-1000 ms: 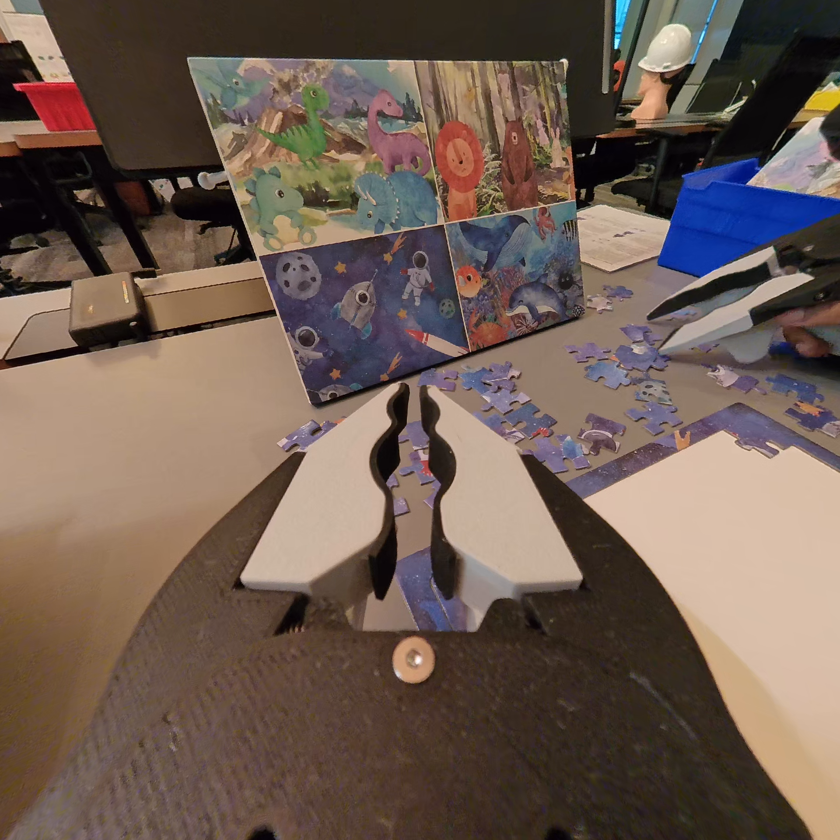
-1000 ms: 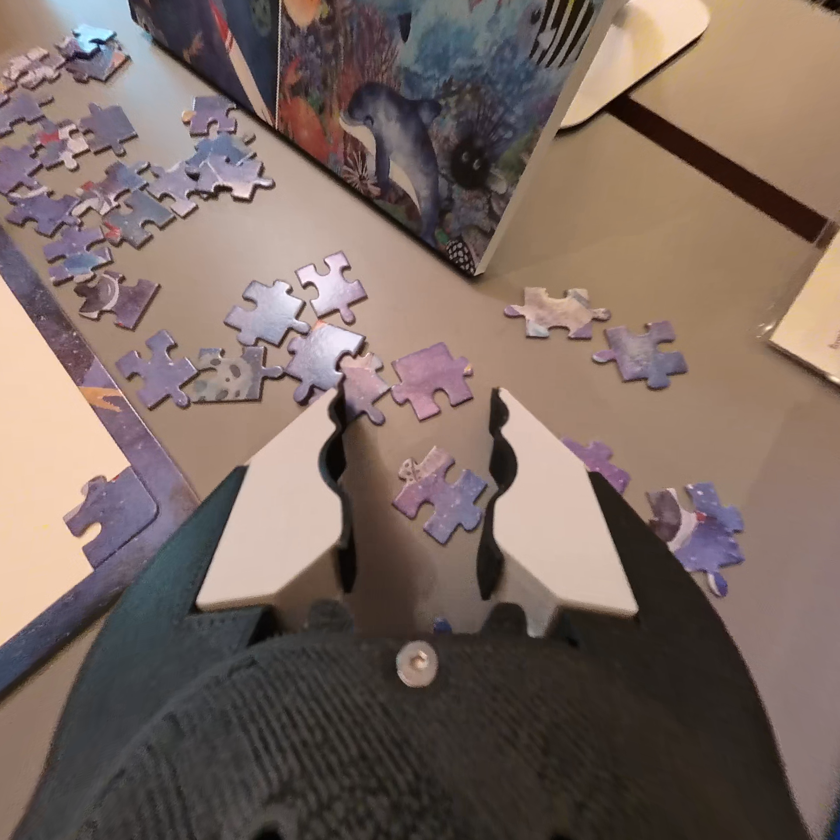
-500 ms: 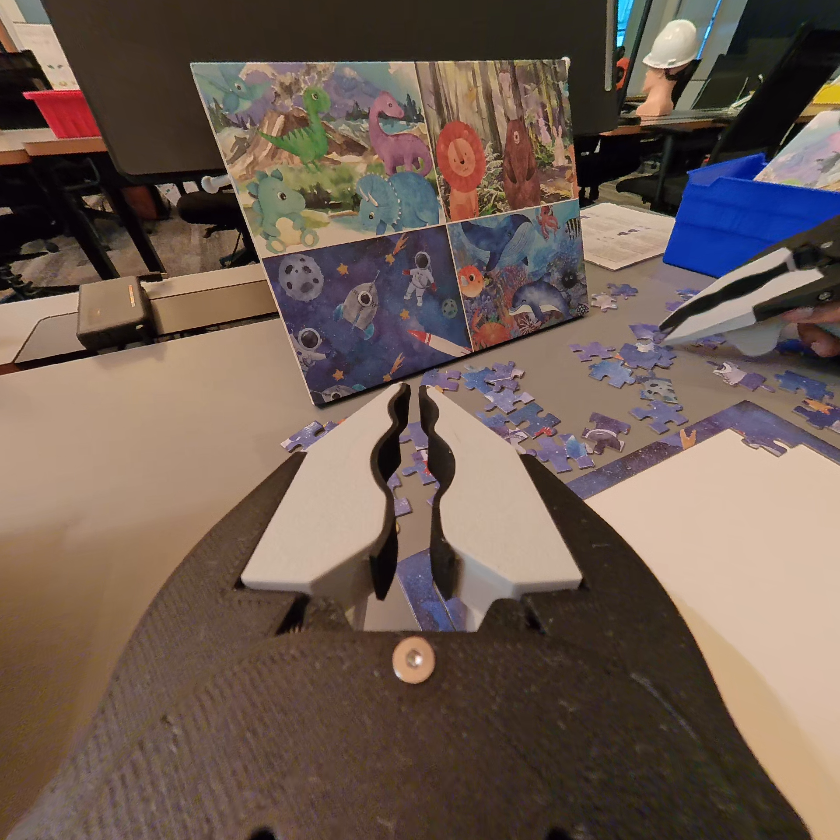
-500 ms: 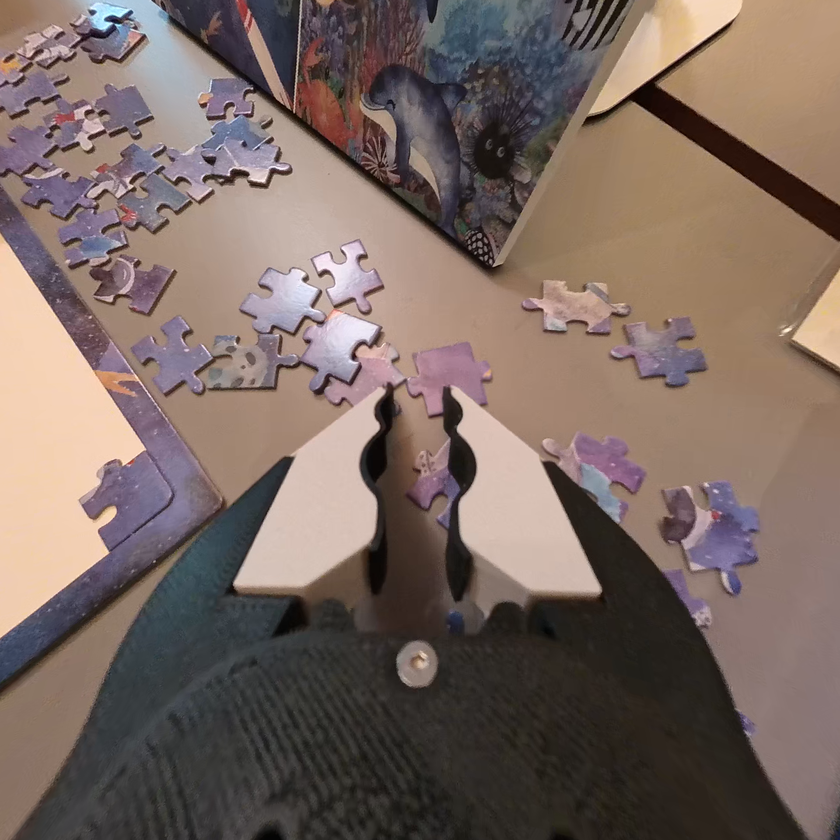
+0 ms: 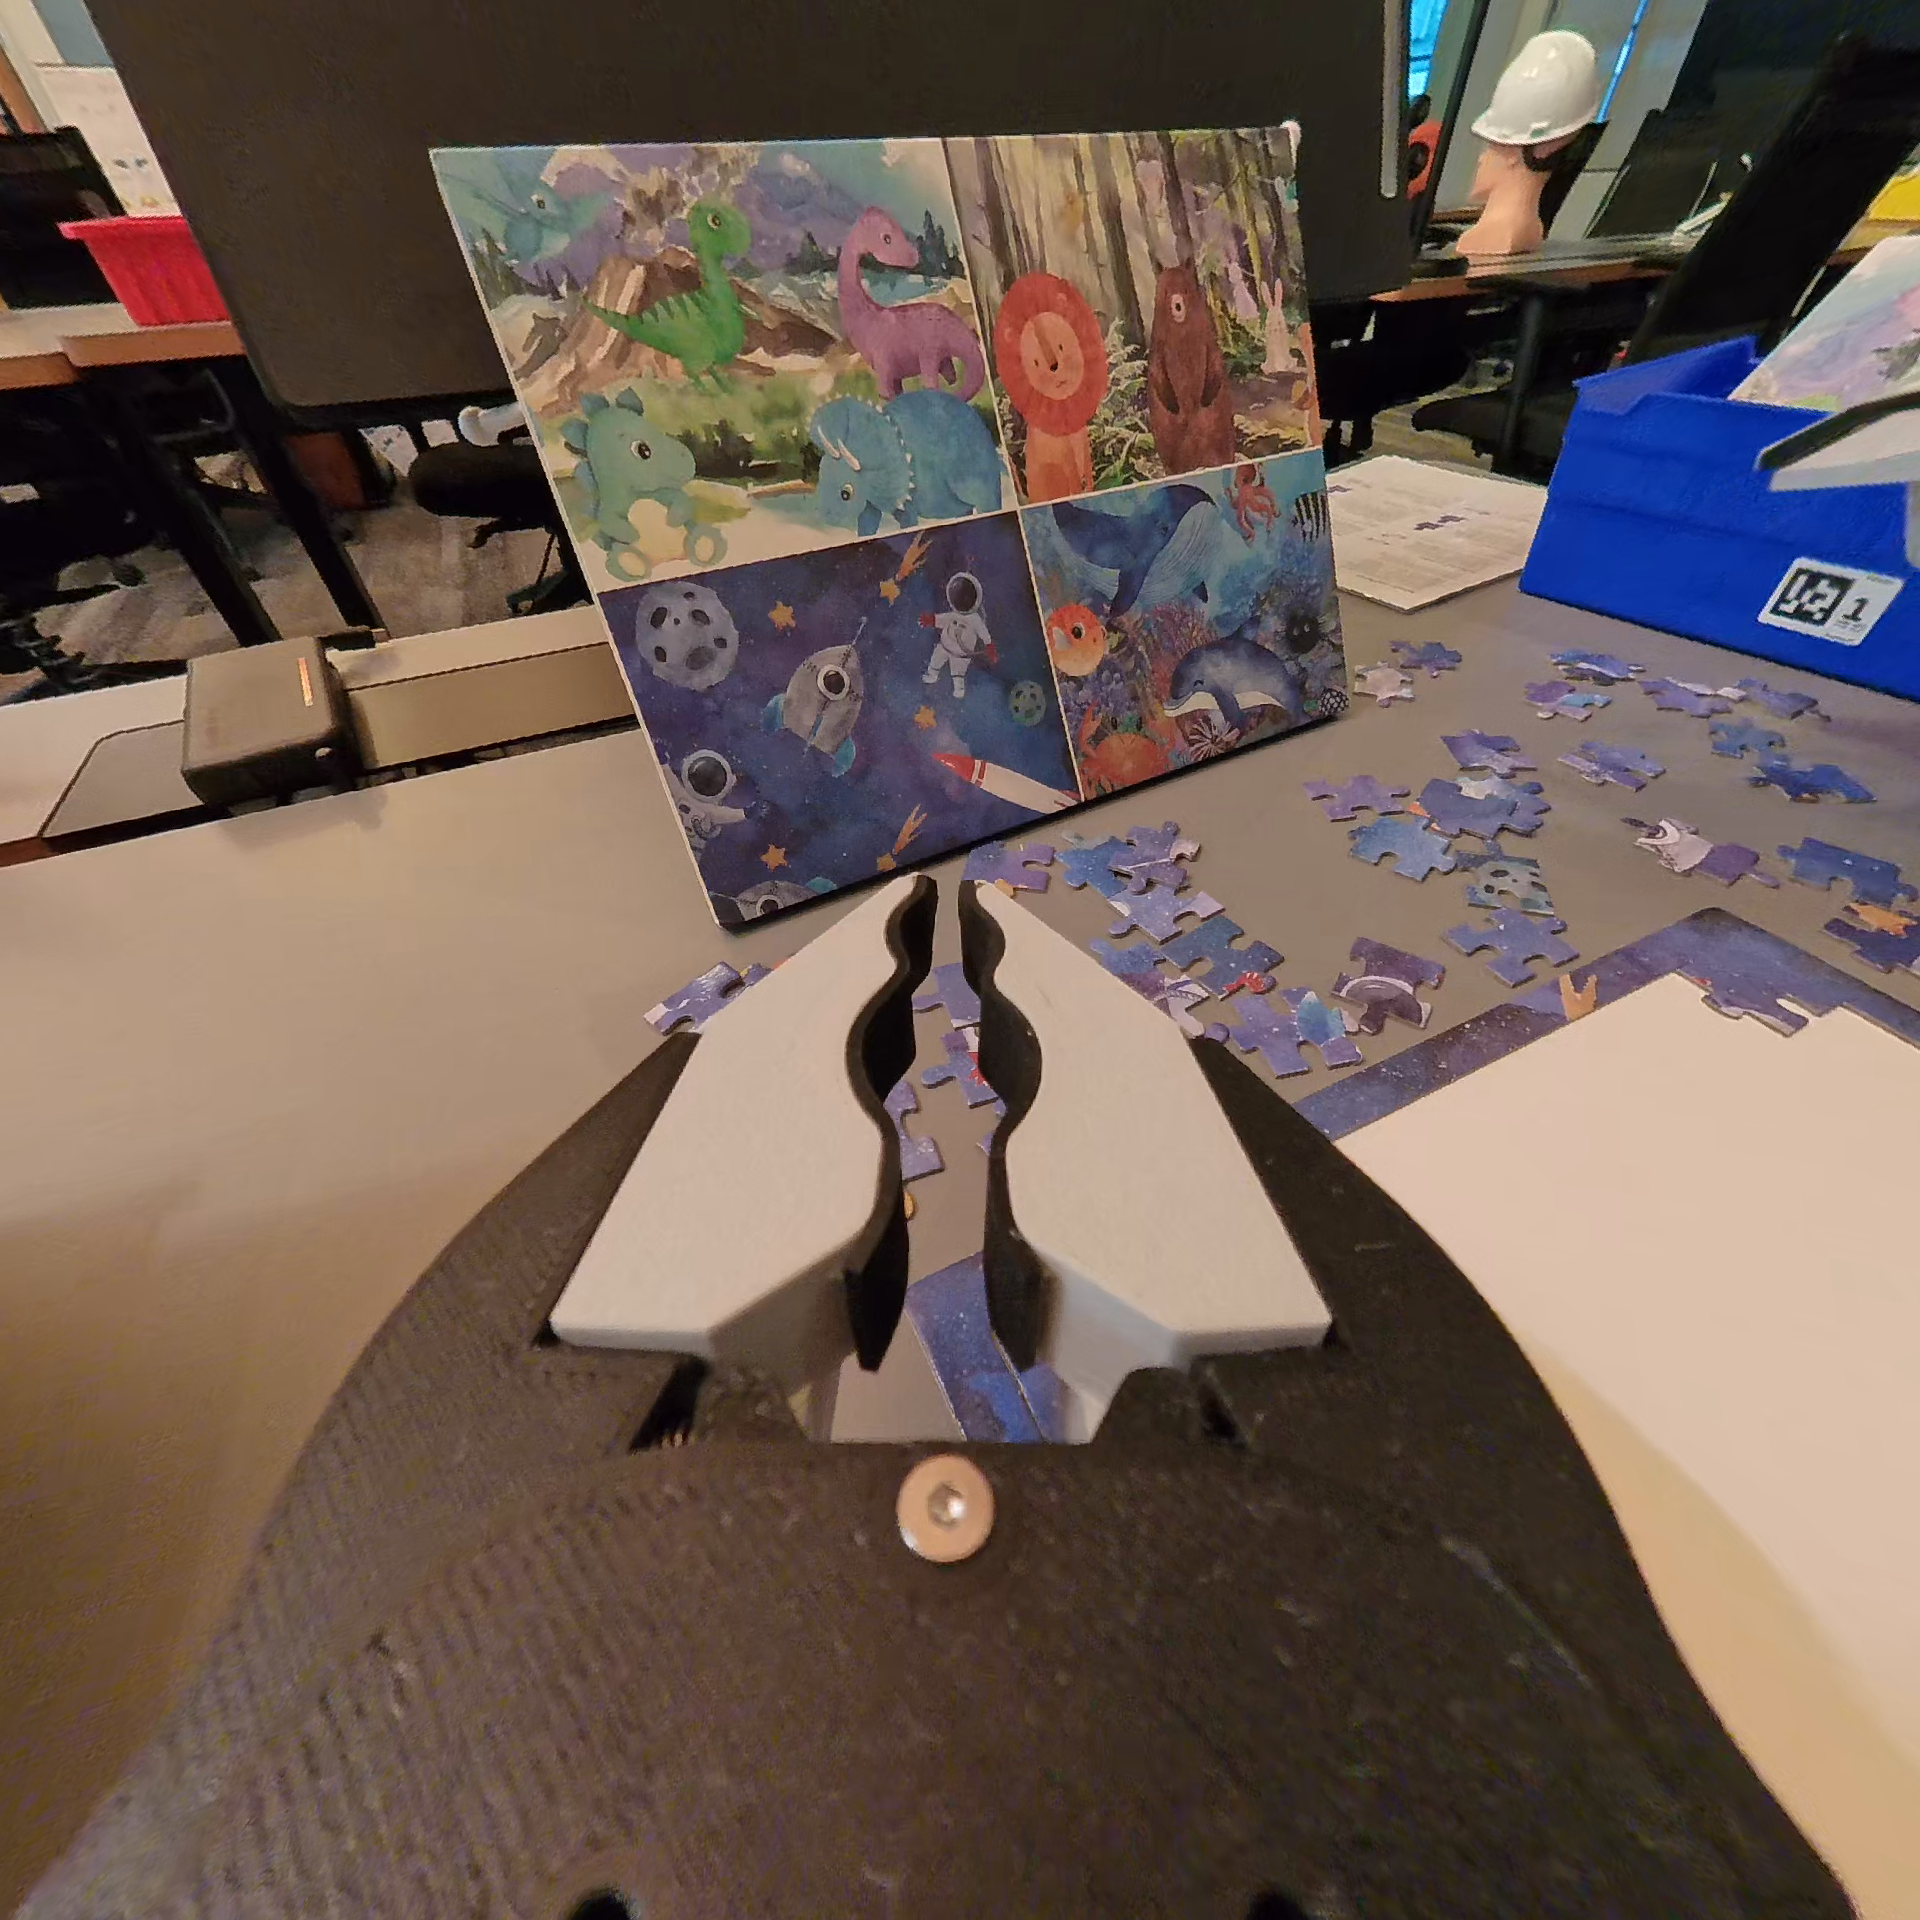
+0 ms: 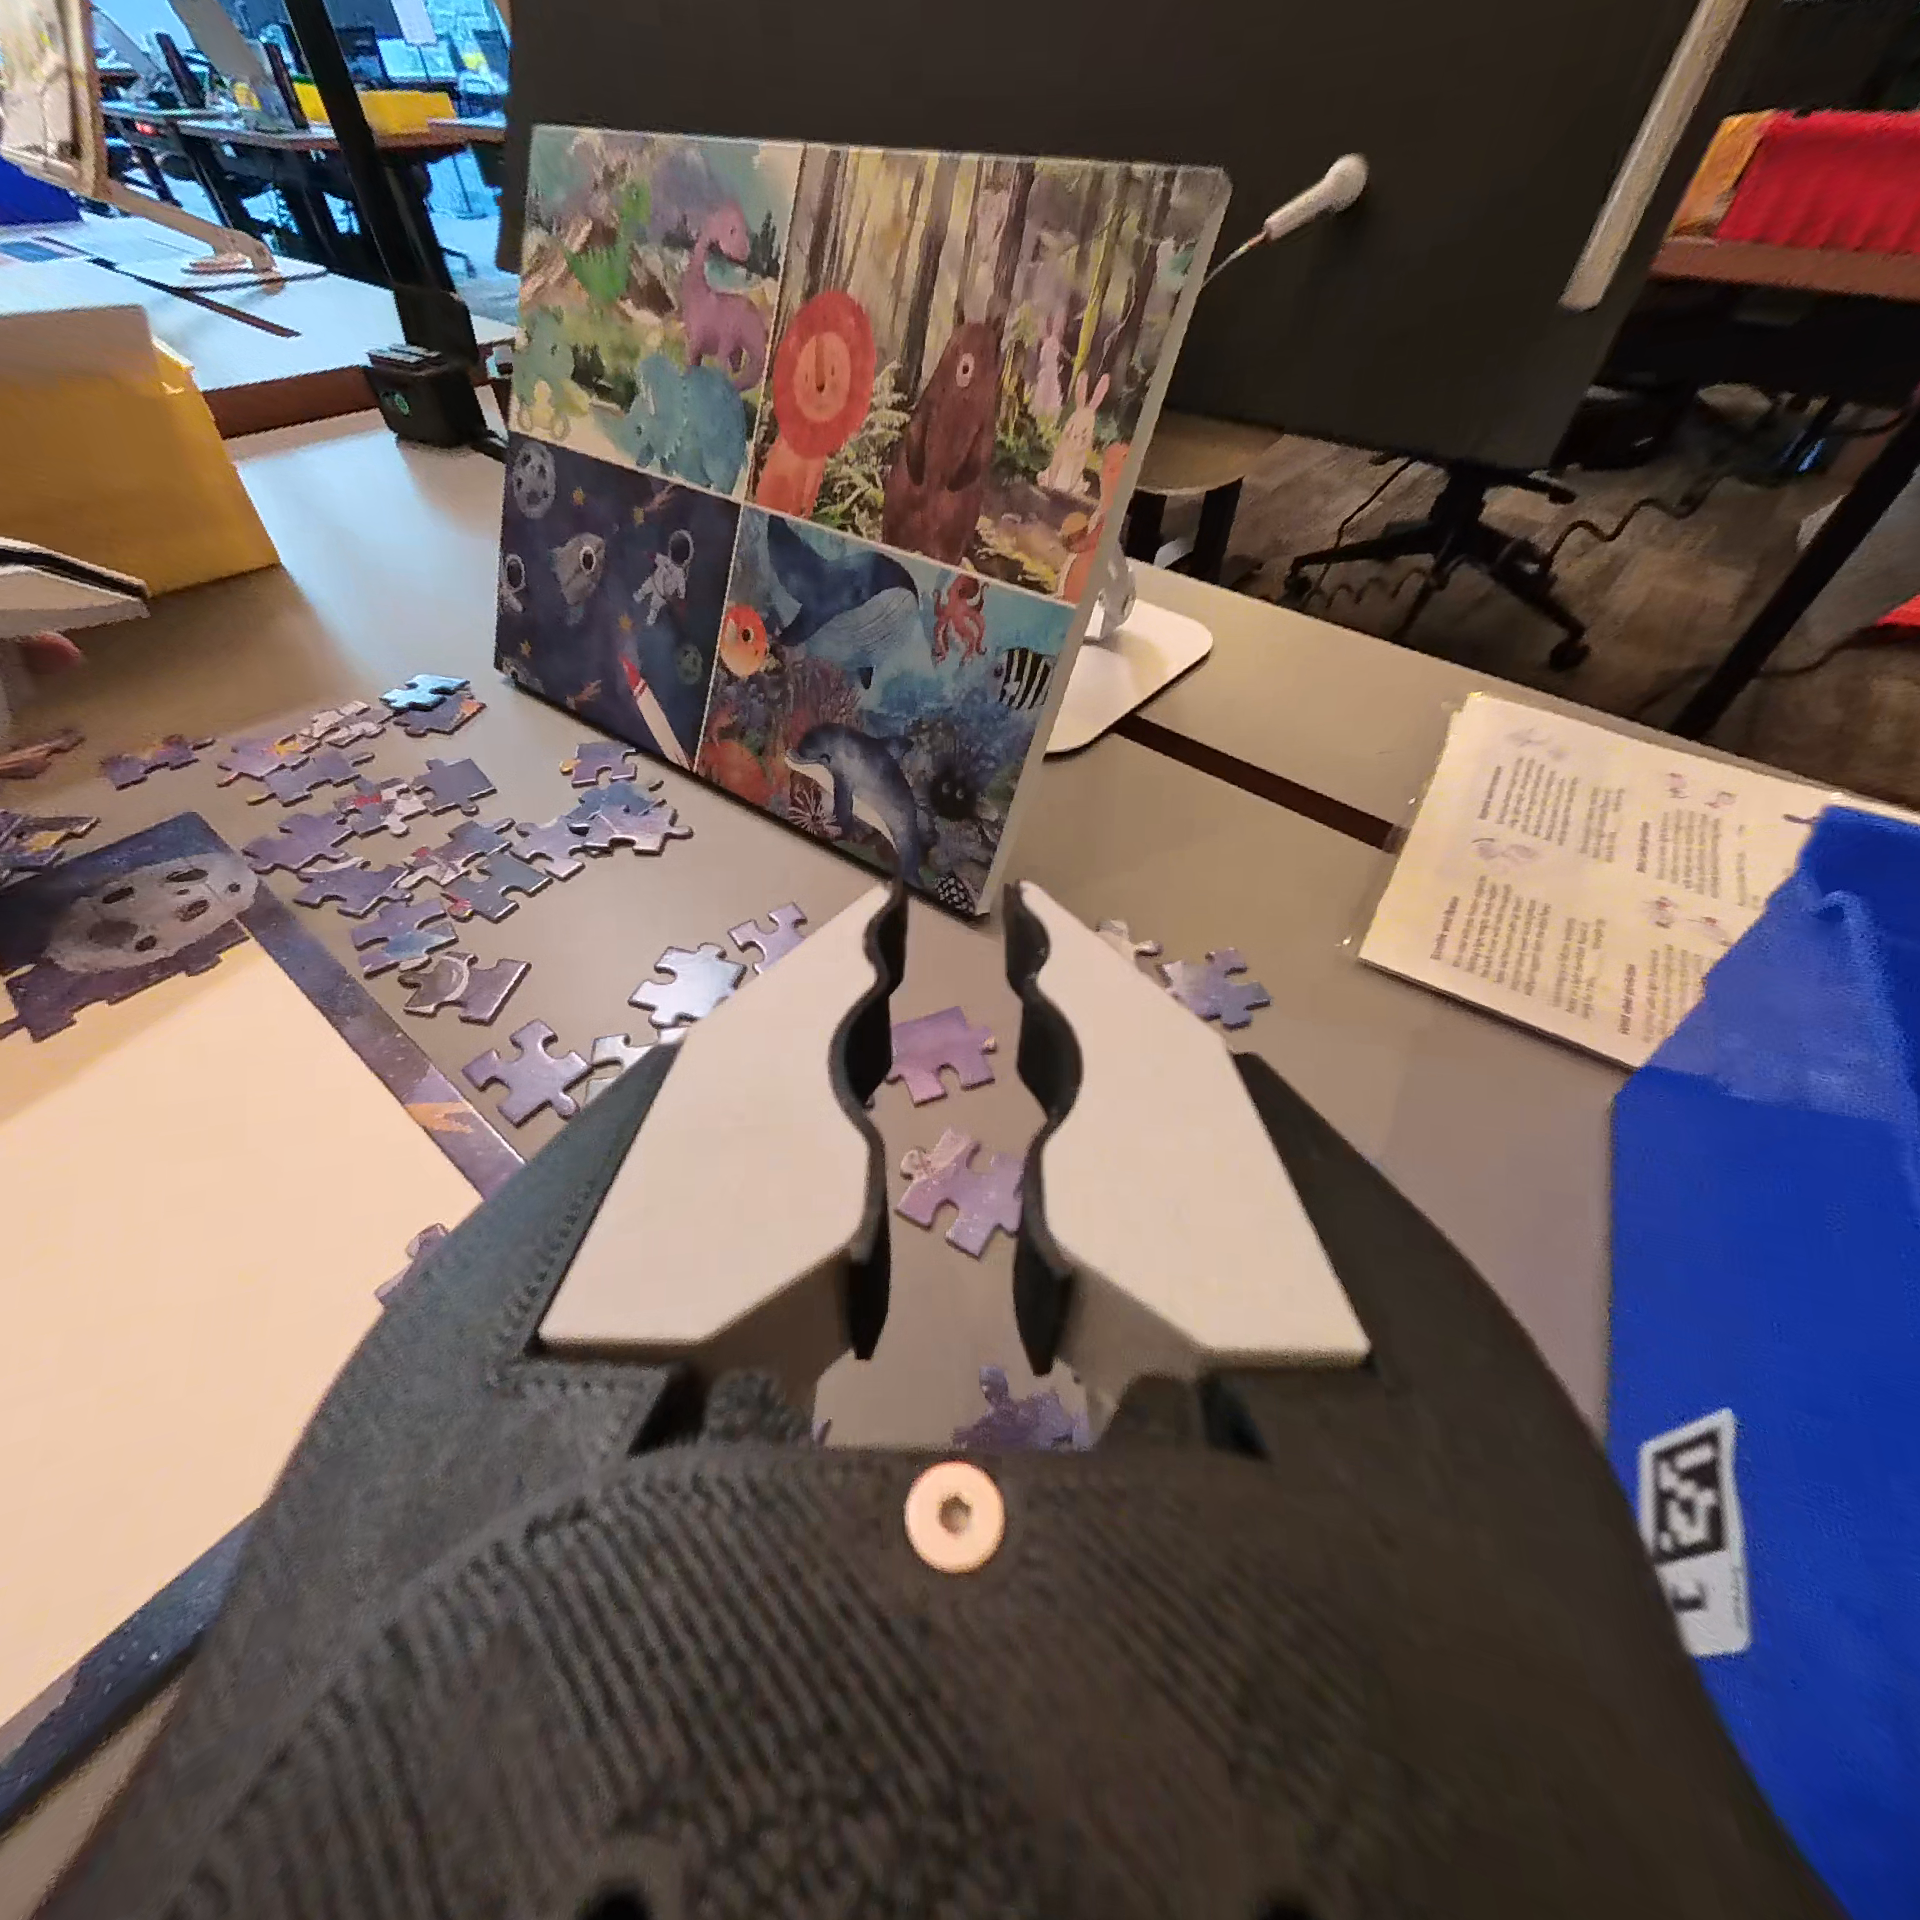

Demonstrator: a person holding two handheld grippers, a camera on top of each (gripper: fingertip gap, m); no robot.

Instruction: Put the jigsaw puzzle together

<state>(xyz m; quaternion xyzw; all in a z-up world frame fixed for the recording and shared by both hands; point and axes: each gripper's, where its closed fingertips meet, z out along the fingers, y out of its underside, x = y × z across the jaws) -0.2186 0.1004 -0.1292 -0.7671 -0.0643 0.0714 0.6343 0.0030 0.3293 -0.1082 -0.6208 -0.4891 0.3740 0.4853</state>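
Office desks and chairs fill the background; up front, a grey counter [image 5: 312,1039] carries scattered puzzle pieces.

Two lilac puzzle pieces [image 6: 940,1044] [image 6: 961,1190] lie flat and printed side up on the counter, seen through the gap of the right gripper [image 6: 954,904]. Its fingers [image 6: 769,1143] stand a little apart with nothing between them, and it hangs above the pieces without touching either.

Such pieces are probably thin card: very light, fairly stiff, easy to bend at the knobs, and hard to lift from a flat surface. An outer edge or a knob looks like the best place to pinch. The farther piece is about as broad as long, so it has no clear long axis. The nearer one is partly hidden by a finger, and its direction cannot be told.

More blue and purple pieces [image 6: 416,862] lie to the left, next to a partly filled puzzle frame [image 6: 343,997] with a cream board inside.

Behind stands a tilted puzzle box [image 6: 831,520] with four pictures on it. A printed sheet [image 6: 1558,883] and a blue bin [image 6: 1787,1195] are at the right.

The left gripper [image 5: 945,894] hovers over the frame's near corner with its fingers [image 5: 769,1143] together on nothing.
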